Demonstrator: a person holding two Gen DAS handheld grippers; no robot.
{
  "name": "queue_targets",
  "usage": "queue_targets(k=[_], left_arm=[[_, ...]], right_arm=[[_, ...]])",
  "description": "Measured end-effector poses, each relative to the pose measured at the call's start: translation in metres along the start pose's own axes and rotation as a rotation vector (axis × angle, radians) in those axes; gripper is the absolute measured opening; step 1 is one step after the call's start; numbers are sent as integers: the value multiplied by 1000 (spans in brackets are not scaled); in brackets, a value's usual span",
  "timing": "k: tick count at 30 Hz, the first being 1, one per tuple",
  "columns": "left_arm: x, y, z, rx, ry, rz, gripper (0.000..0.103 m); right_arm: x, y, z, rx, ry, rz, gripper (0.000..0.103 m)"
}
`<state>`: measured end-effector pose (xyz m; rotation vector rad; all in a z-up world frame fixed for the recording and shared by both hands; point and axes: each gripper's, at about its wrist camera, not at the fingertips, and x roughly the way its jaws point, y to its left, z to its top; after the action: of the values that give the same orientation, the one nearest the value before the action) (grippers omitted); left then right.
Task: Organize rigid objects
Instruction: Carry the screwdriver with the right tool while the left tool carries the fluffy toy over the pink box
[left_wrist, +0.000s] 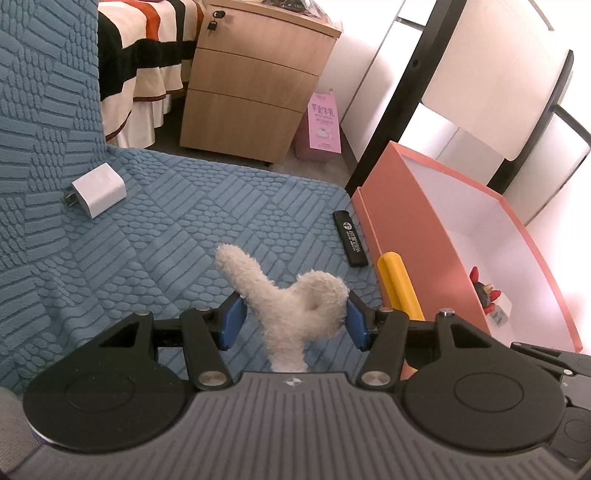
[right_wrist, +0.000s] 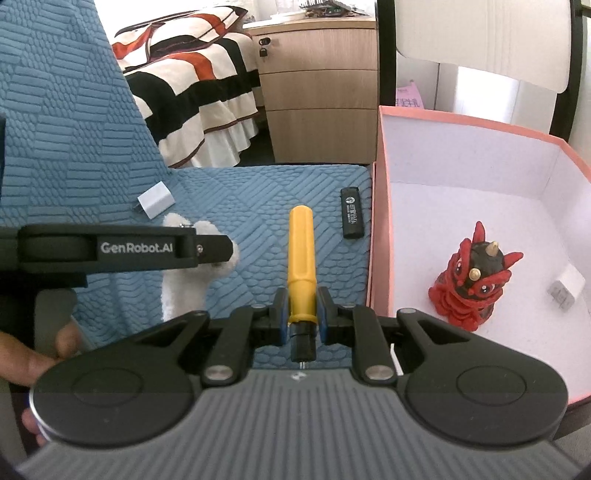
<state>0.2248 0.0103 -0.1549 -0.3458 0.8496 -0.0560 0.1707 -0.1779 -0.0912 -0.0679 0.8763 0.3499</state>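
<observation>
Right wrist view: both tongs loaded beside the pink box.

At lower centre the right tongs (right_wrist: 301, 319) are clenched on the yellow plastic-handled screwdriver (right_wrist: 301, 254), gripped at its narrow black collar so the smooth round handle points up the frame, probably ready to swing right into the box. At left the left tongs (left_wrist: 293, 319) squeeze a fluffy white plush toy (left_wrist: 291, 306), its soft pile bulging between the blue pads (left_wrist: 232, 325). Both ride over the blue quilted sofa cover (right_wrist: 229, 192) with its raised ribbed pattern. Farther up lie a glossy black plastic lighter (right_wrist: 351, 218) and a white boxy charger plug (right_wrist: 156, 199). The stiff pink cardboard box (right_wrist: 373, 236), white inside, already holds a red horned figurine (right_wrist: 471, 280) and a second white plug (right_wrist: 565, 290).
</observation>
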Motion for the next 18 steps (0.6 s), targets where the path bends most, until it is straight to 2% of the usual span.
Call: queue_targets(k=[10, 18], left_arm=[[-13, -12, 8, 15, -11, -18, 62], [-27, -37, 22, 47, -35, -64, 62]], right_arm=[[-15, -8, 15, 23, -30, 9, 19], [-43, -25, 39, 51, -100, 10, 19]])
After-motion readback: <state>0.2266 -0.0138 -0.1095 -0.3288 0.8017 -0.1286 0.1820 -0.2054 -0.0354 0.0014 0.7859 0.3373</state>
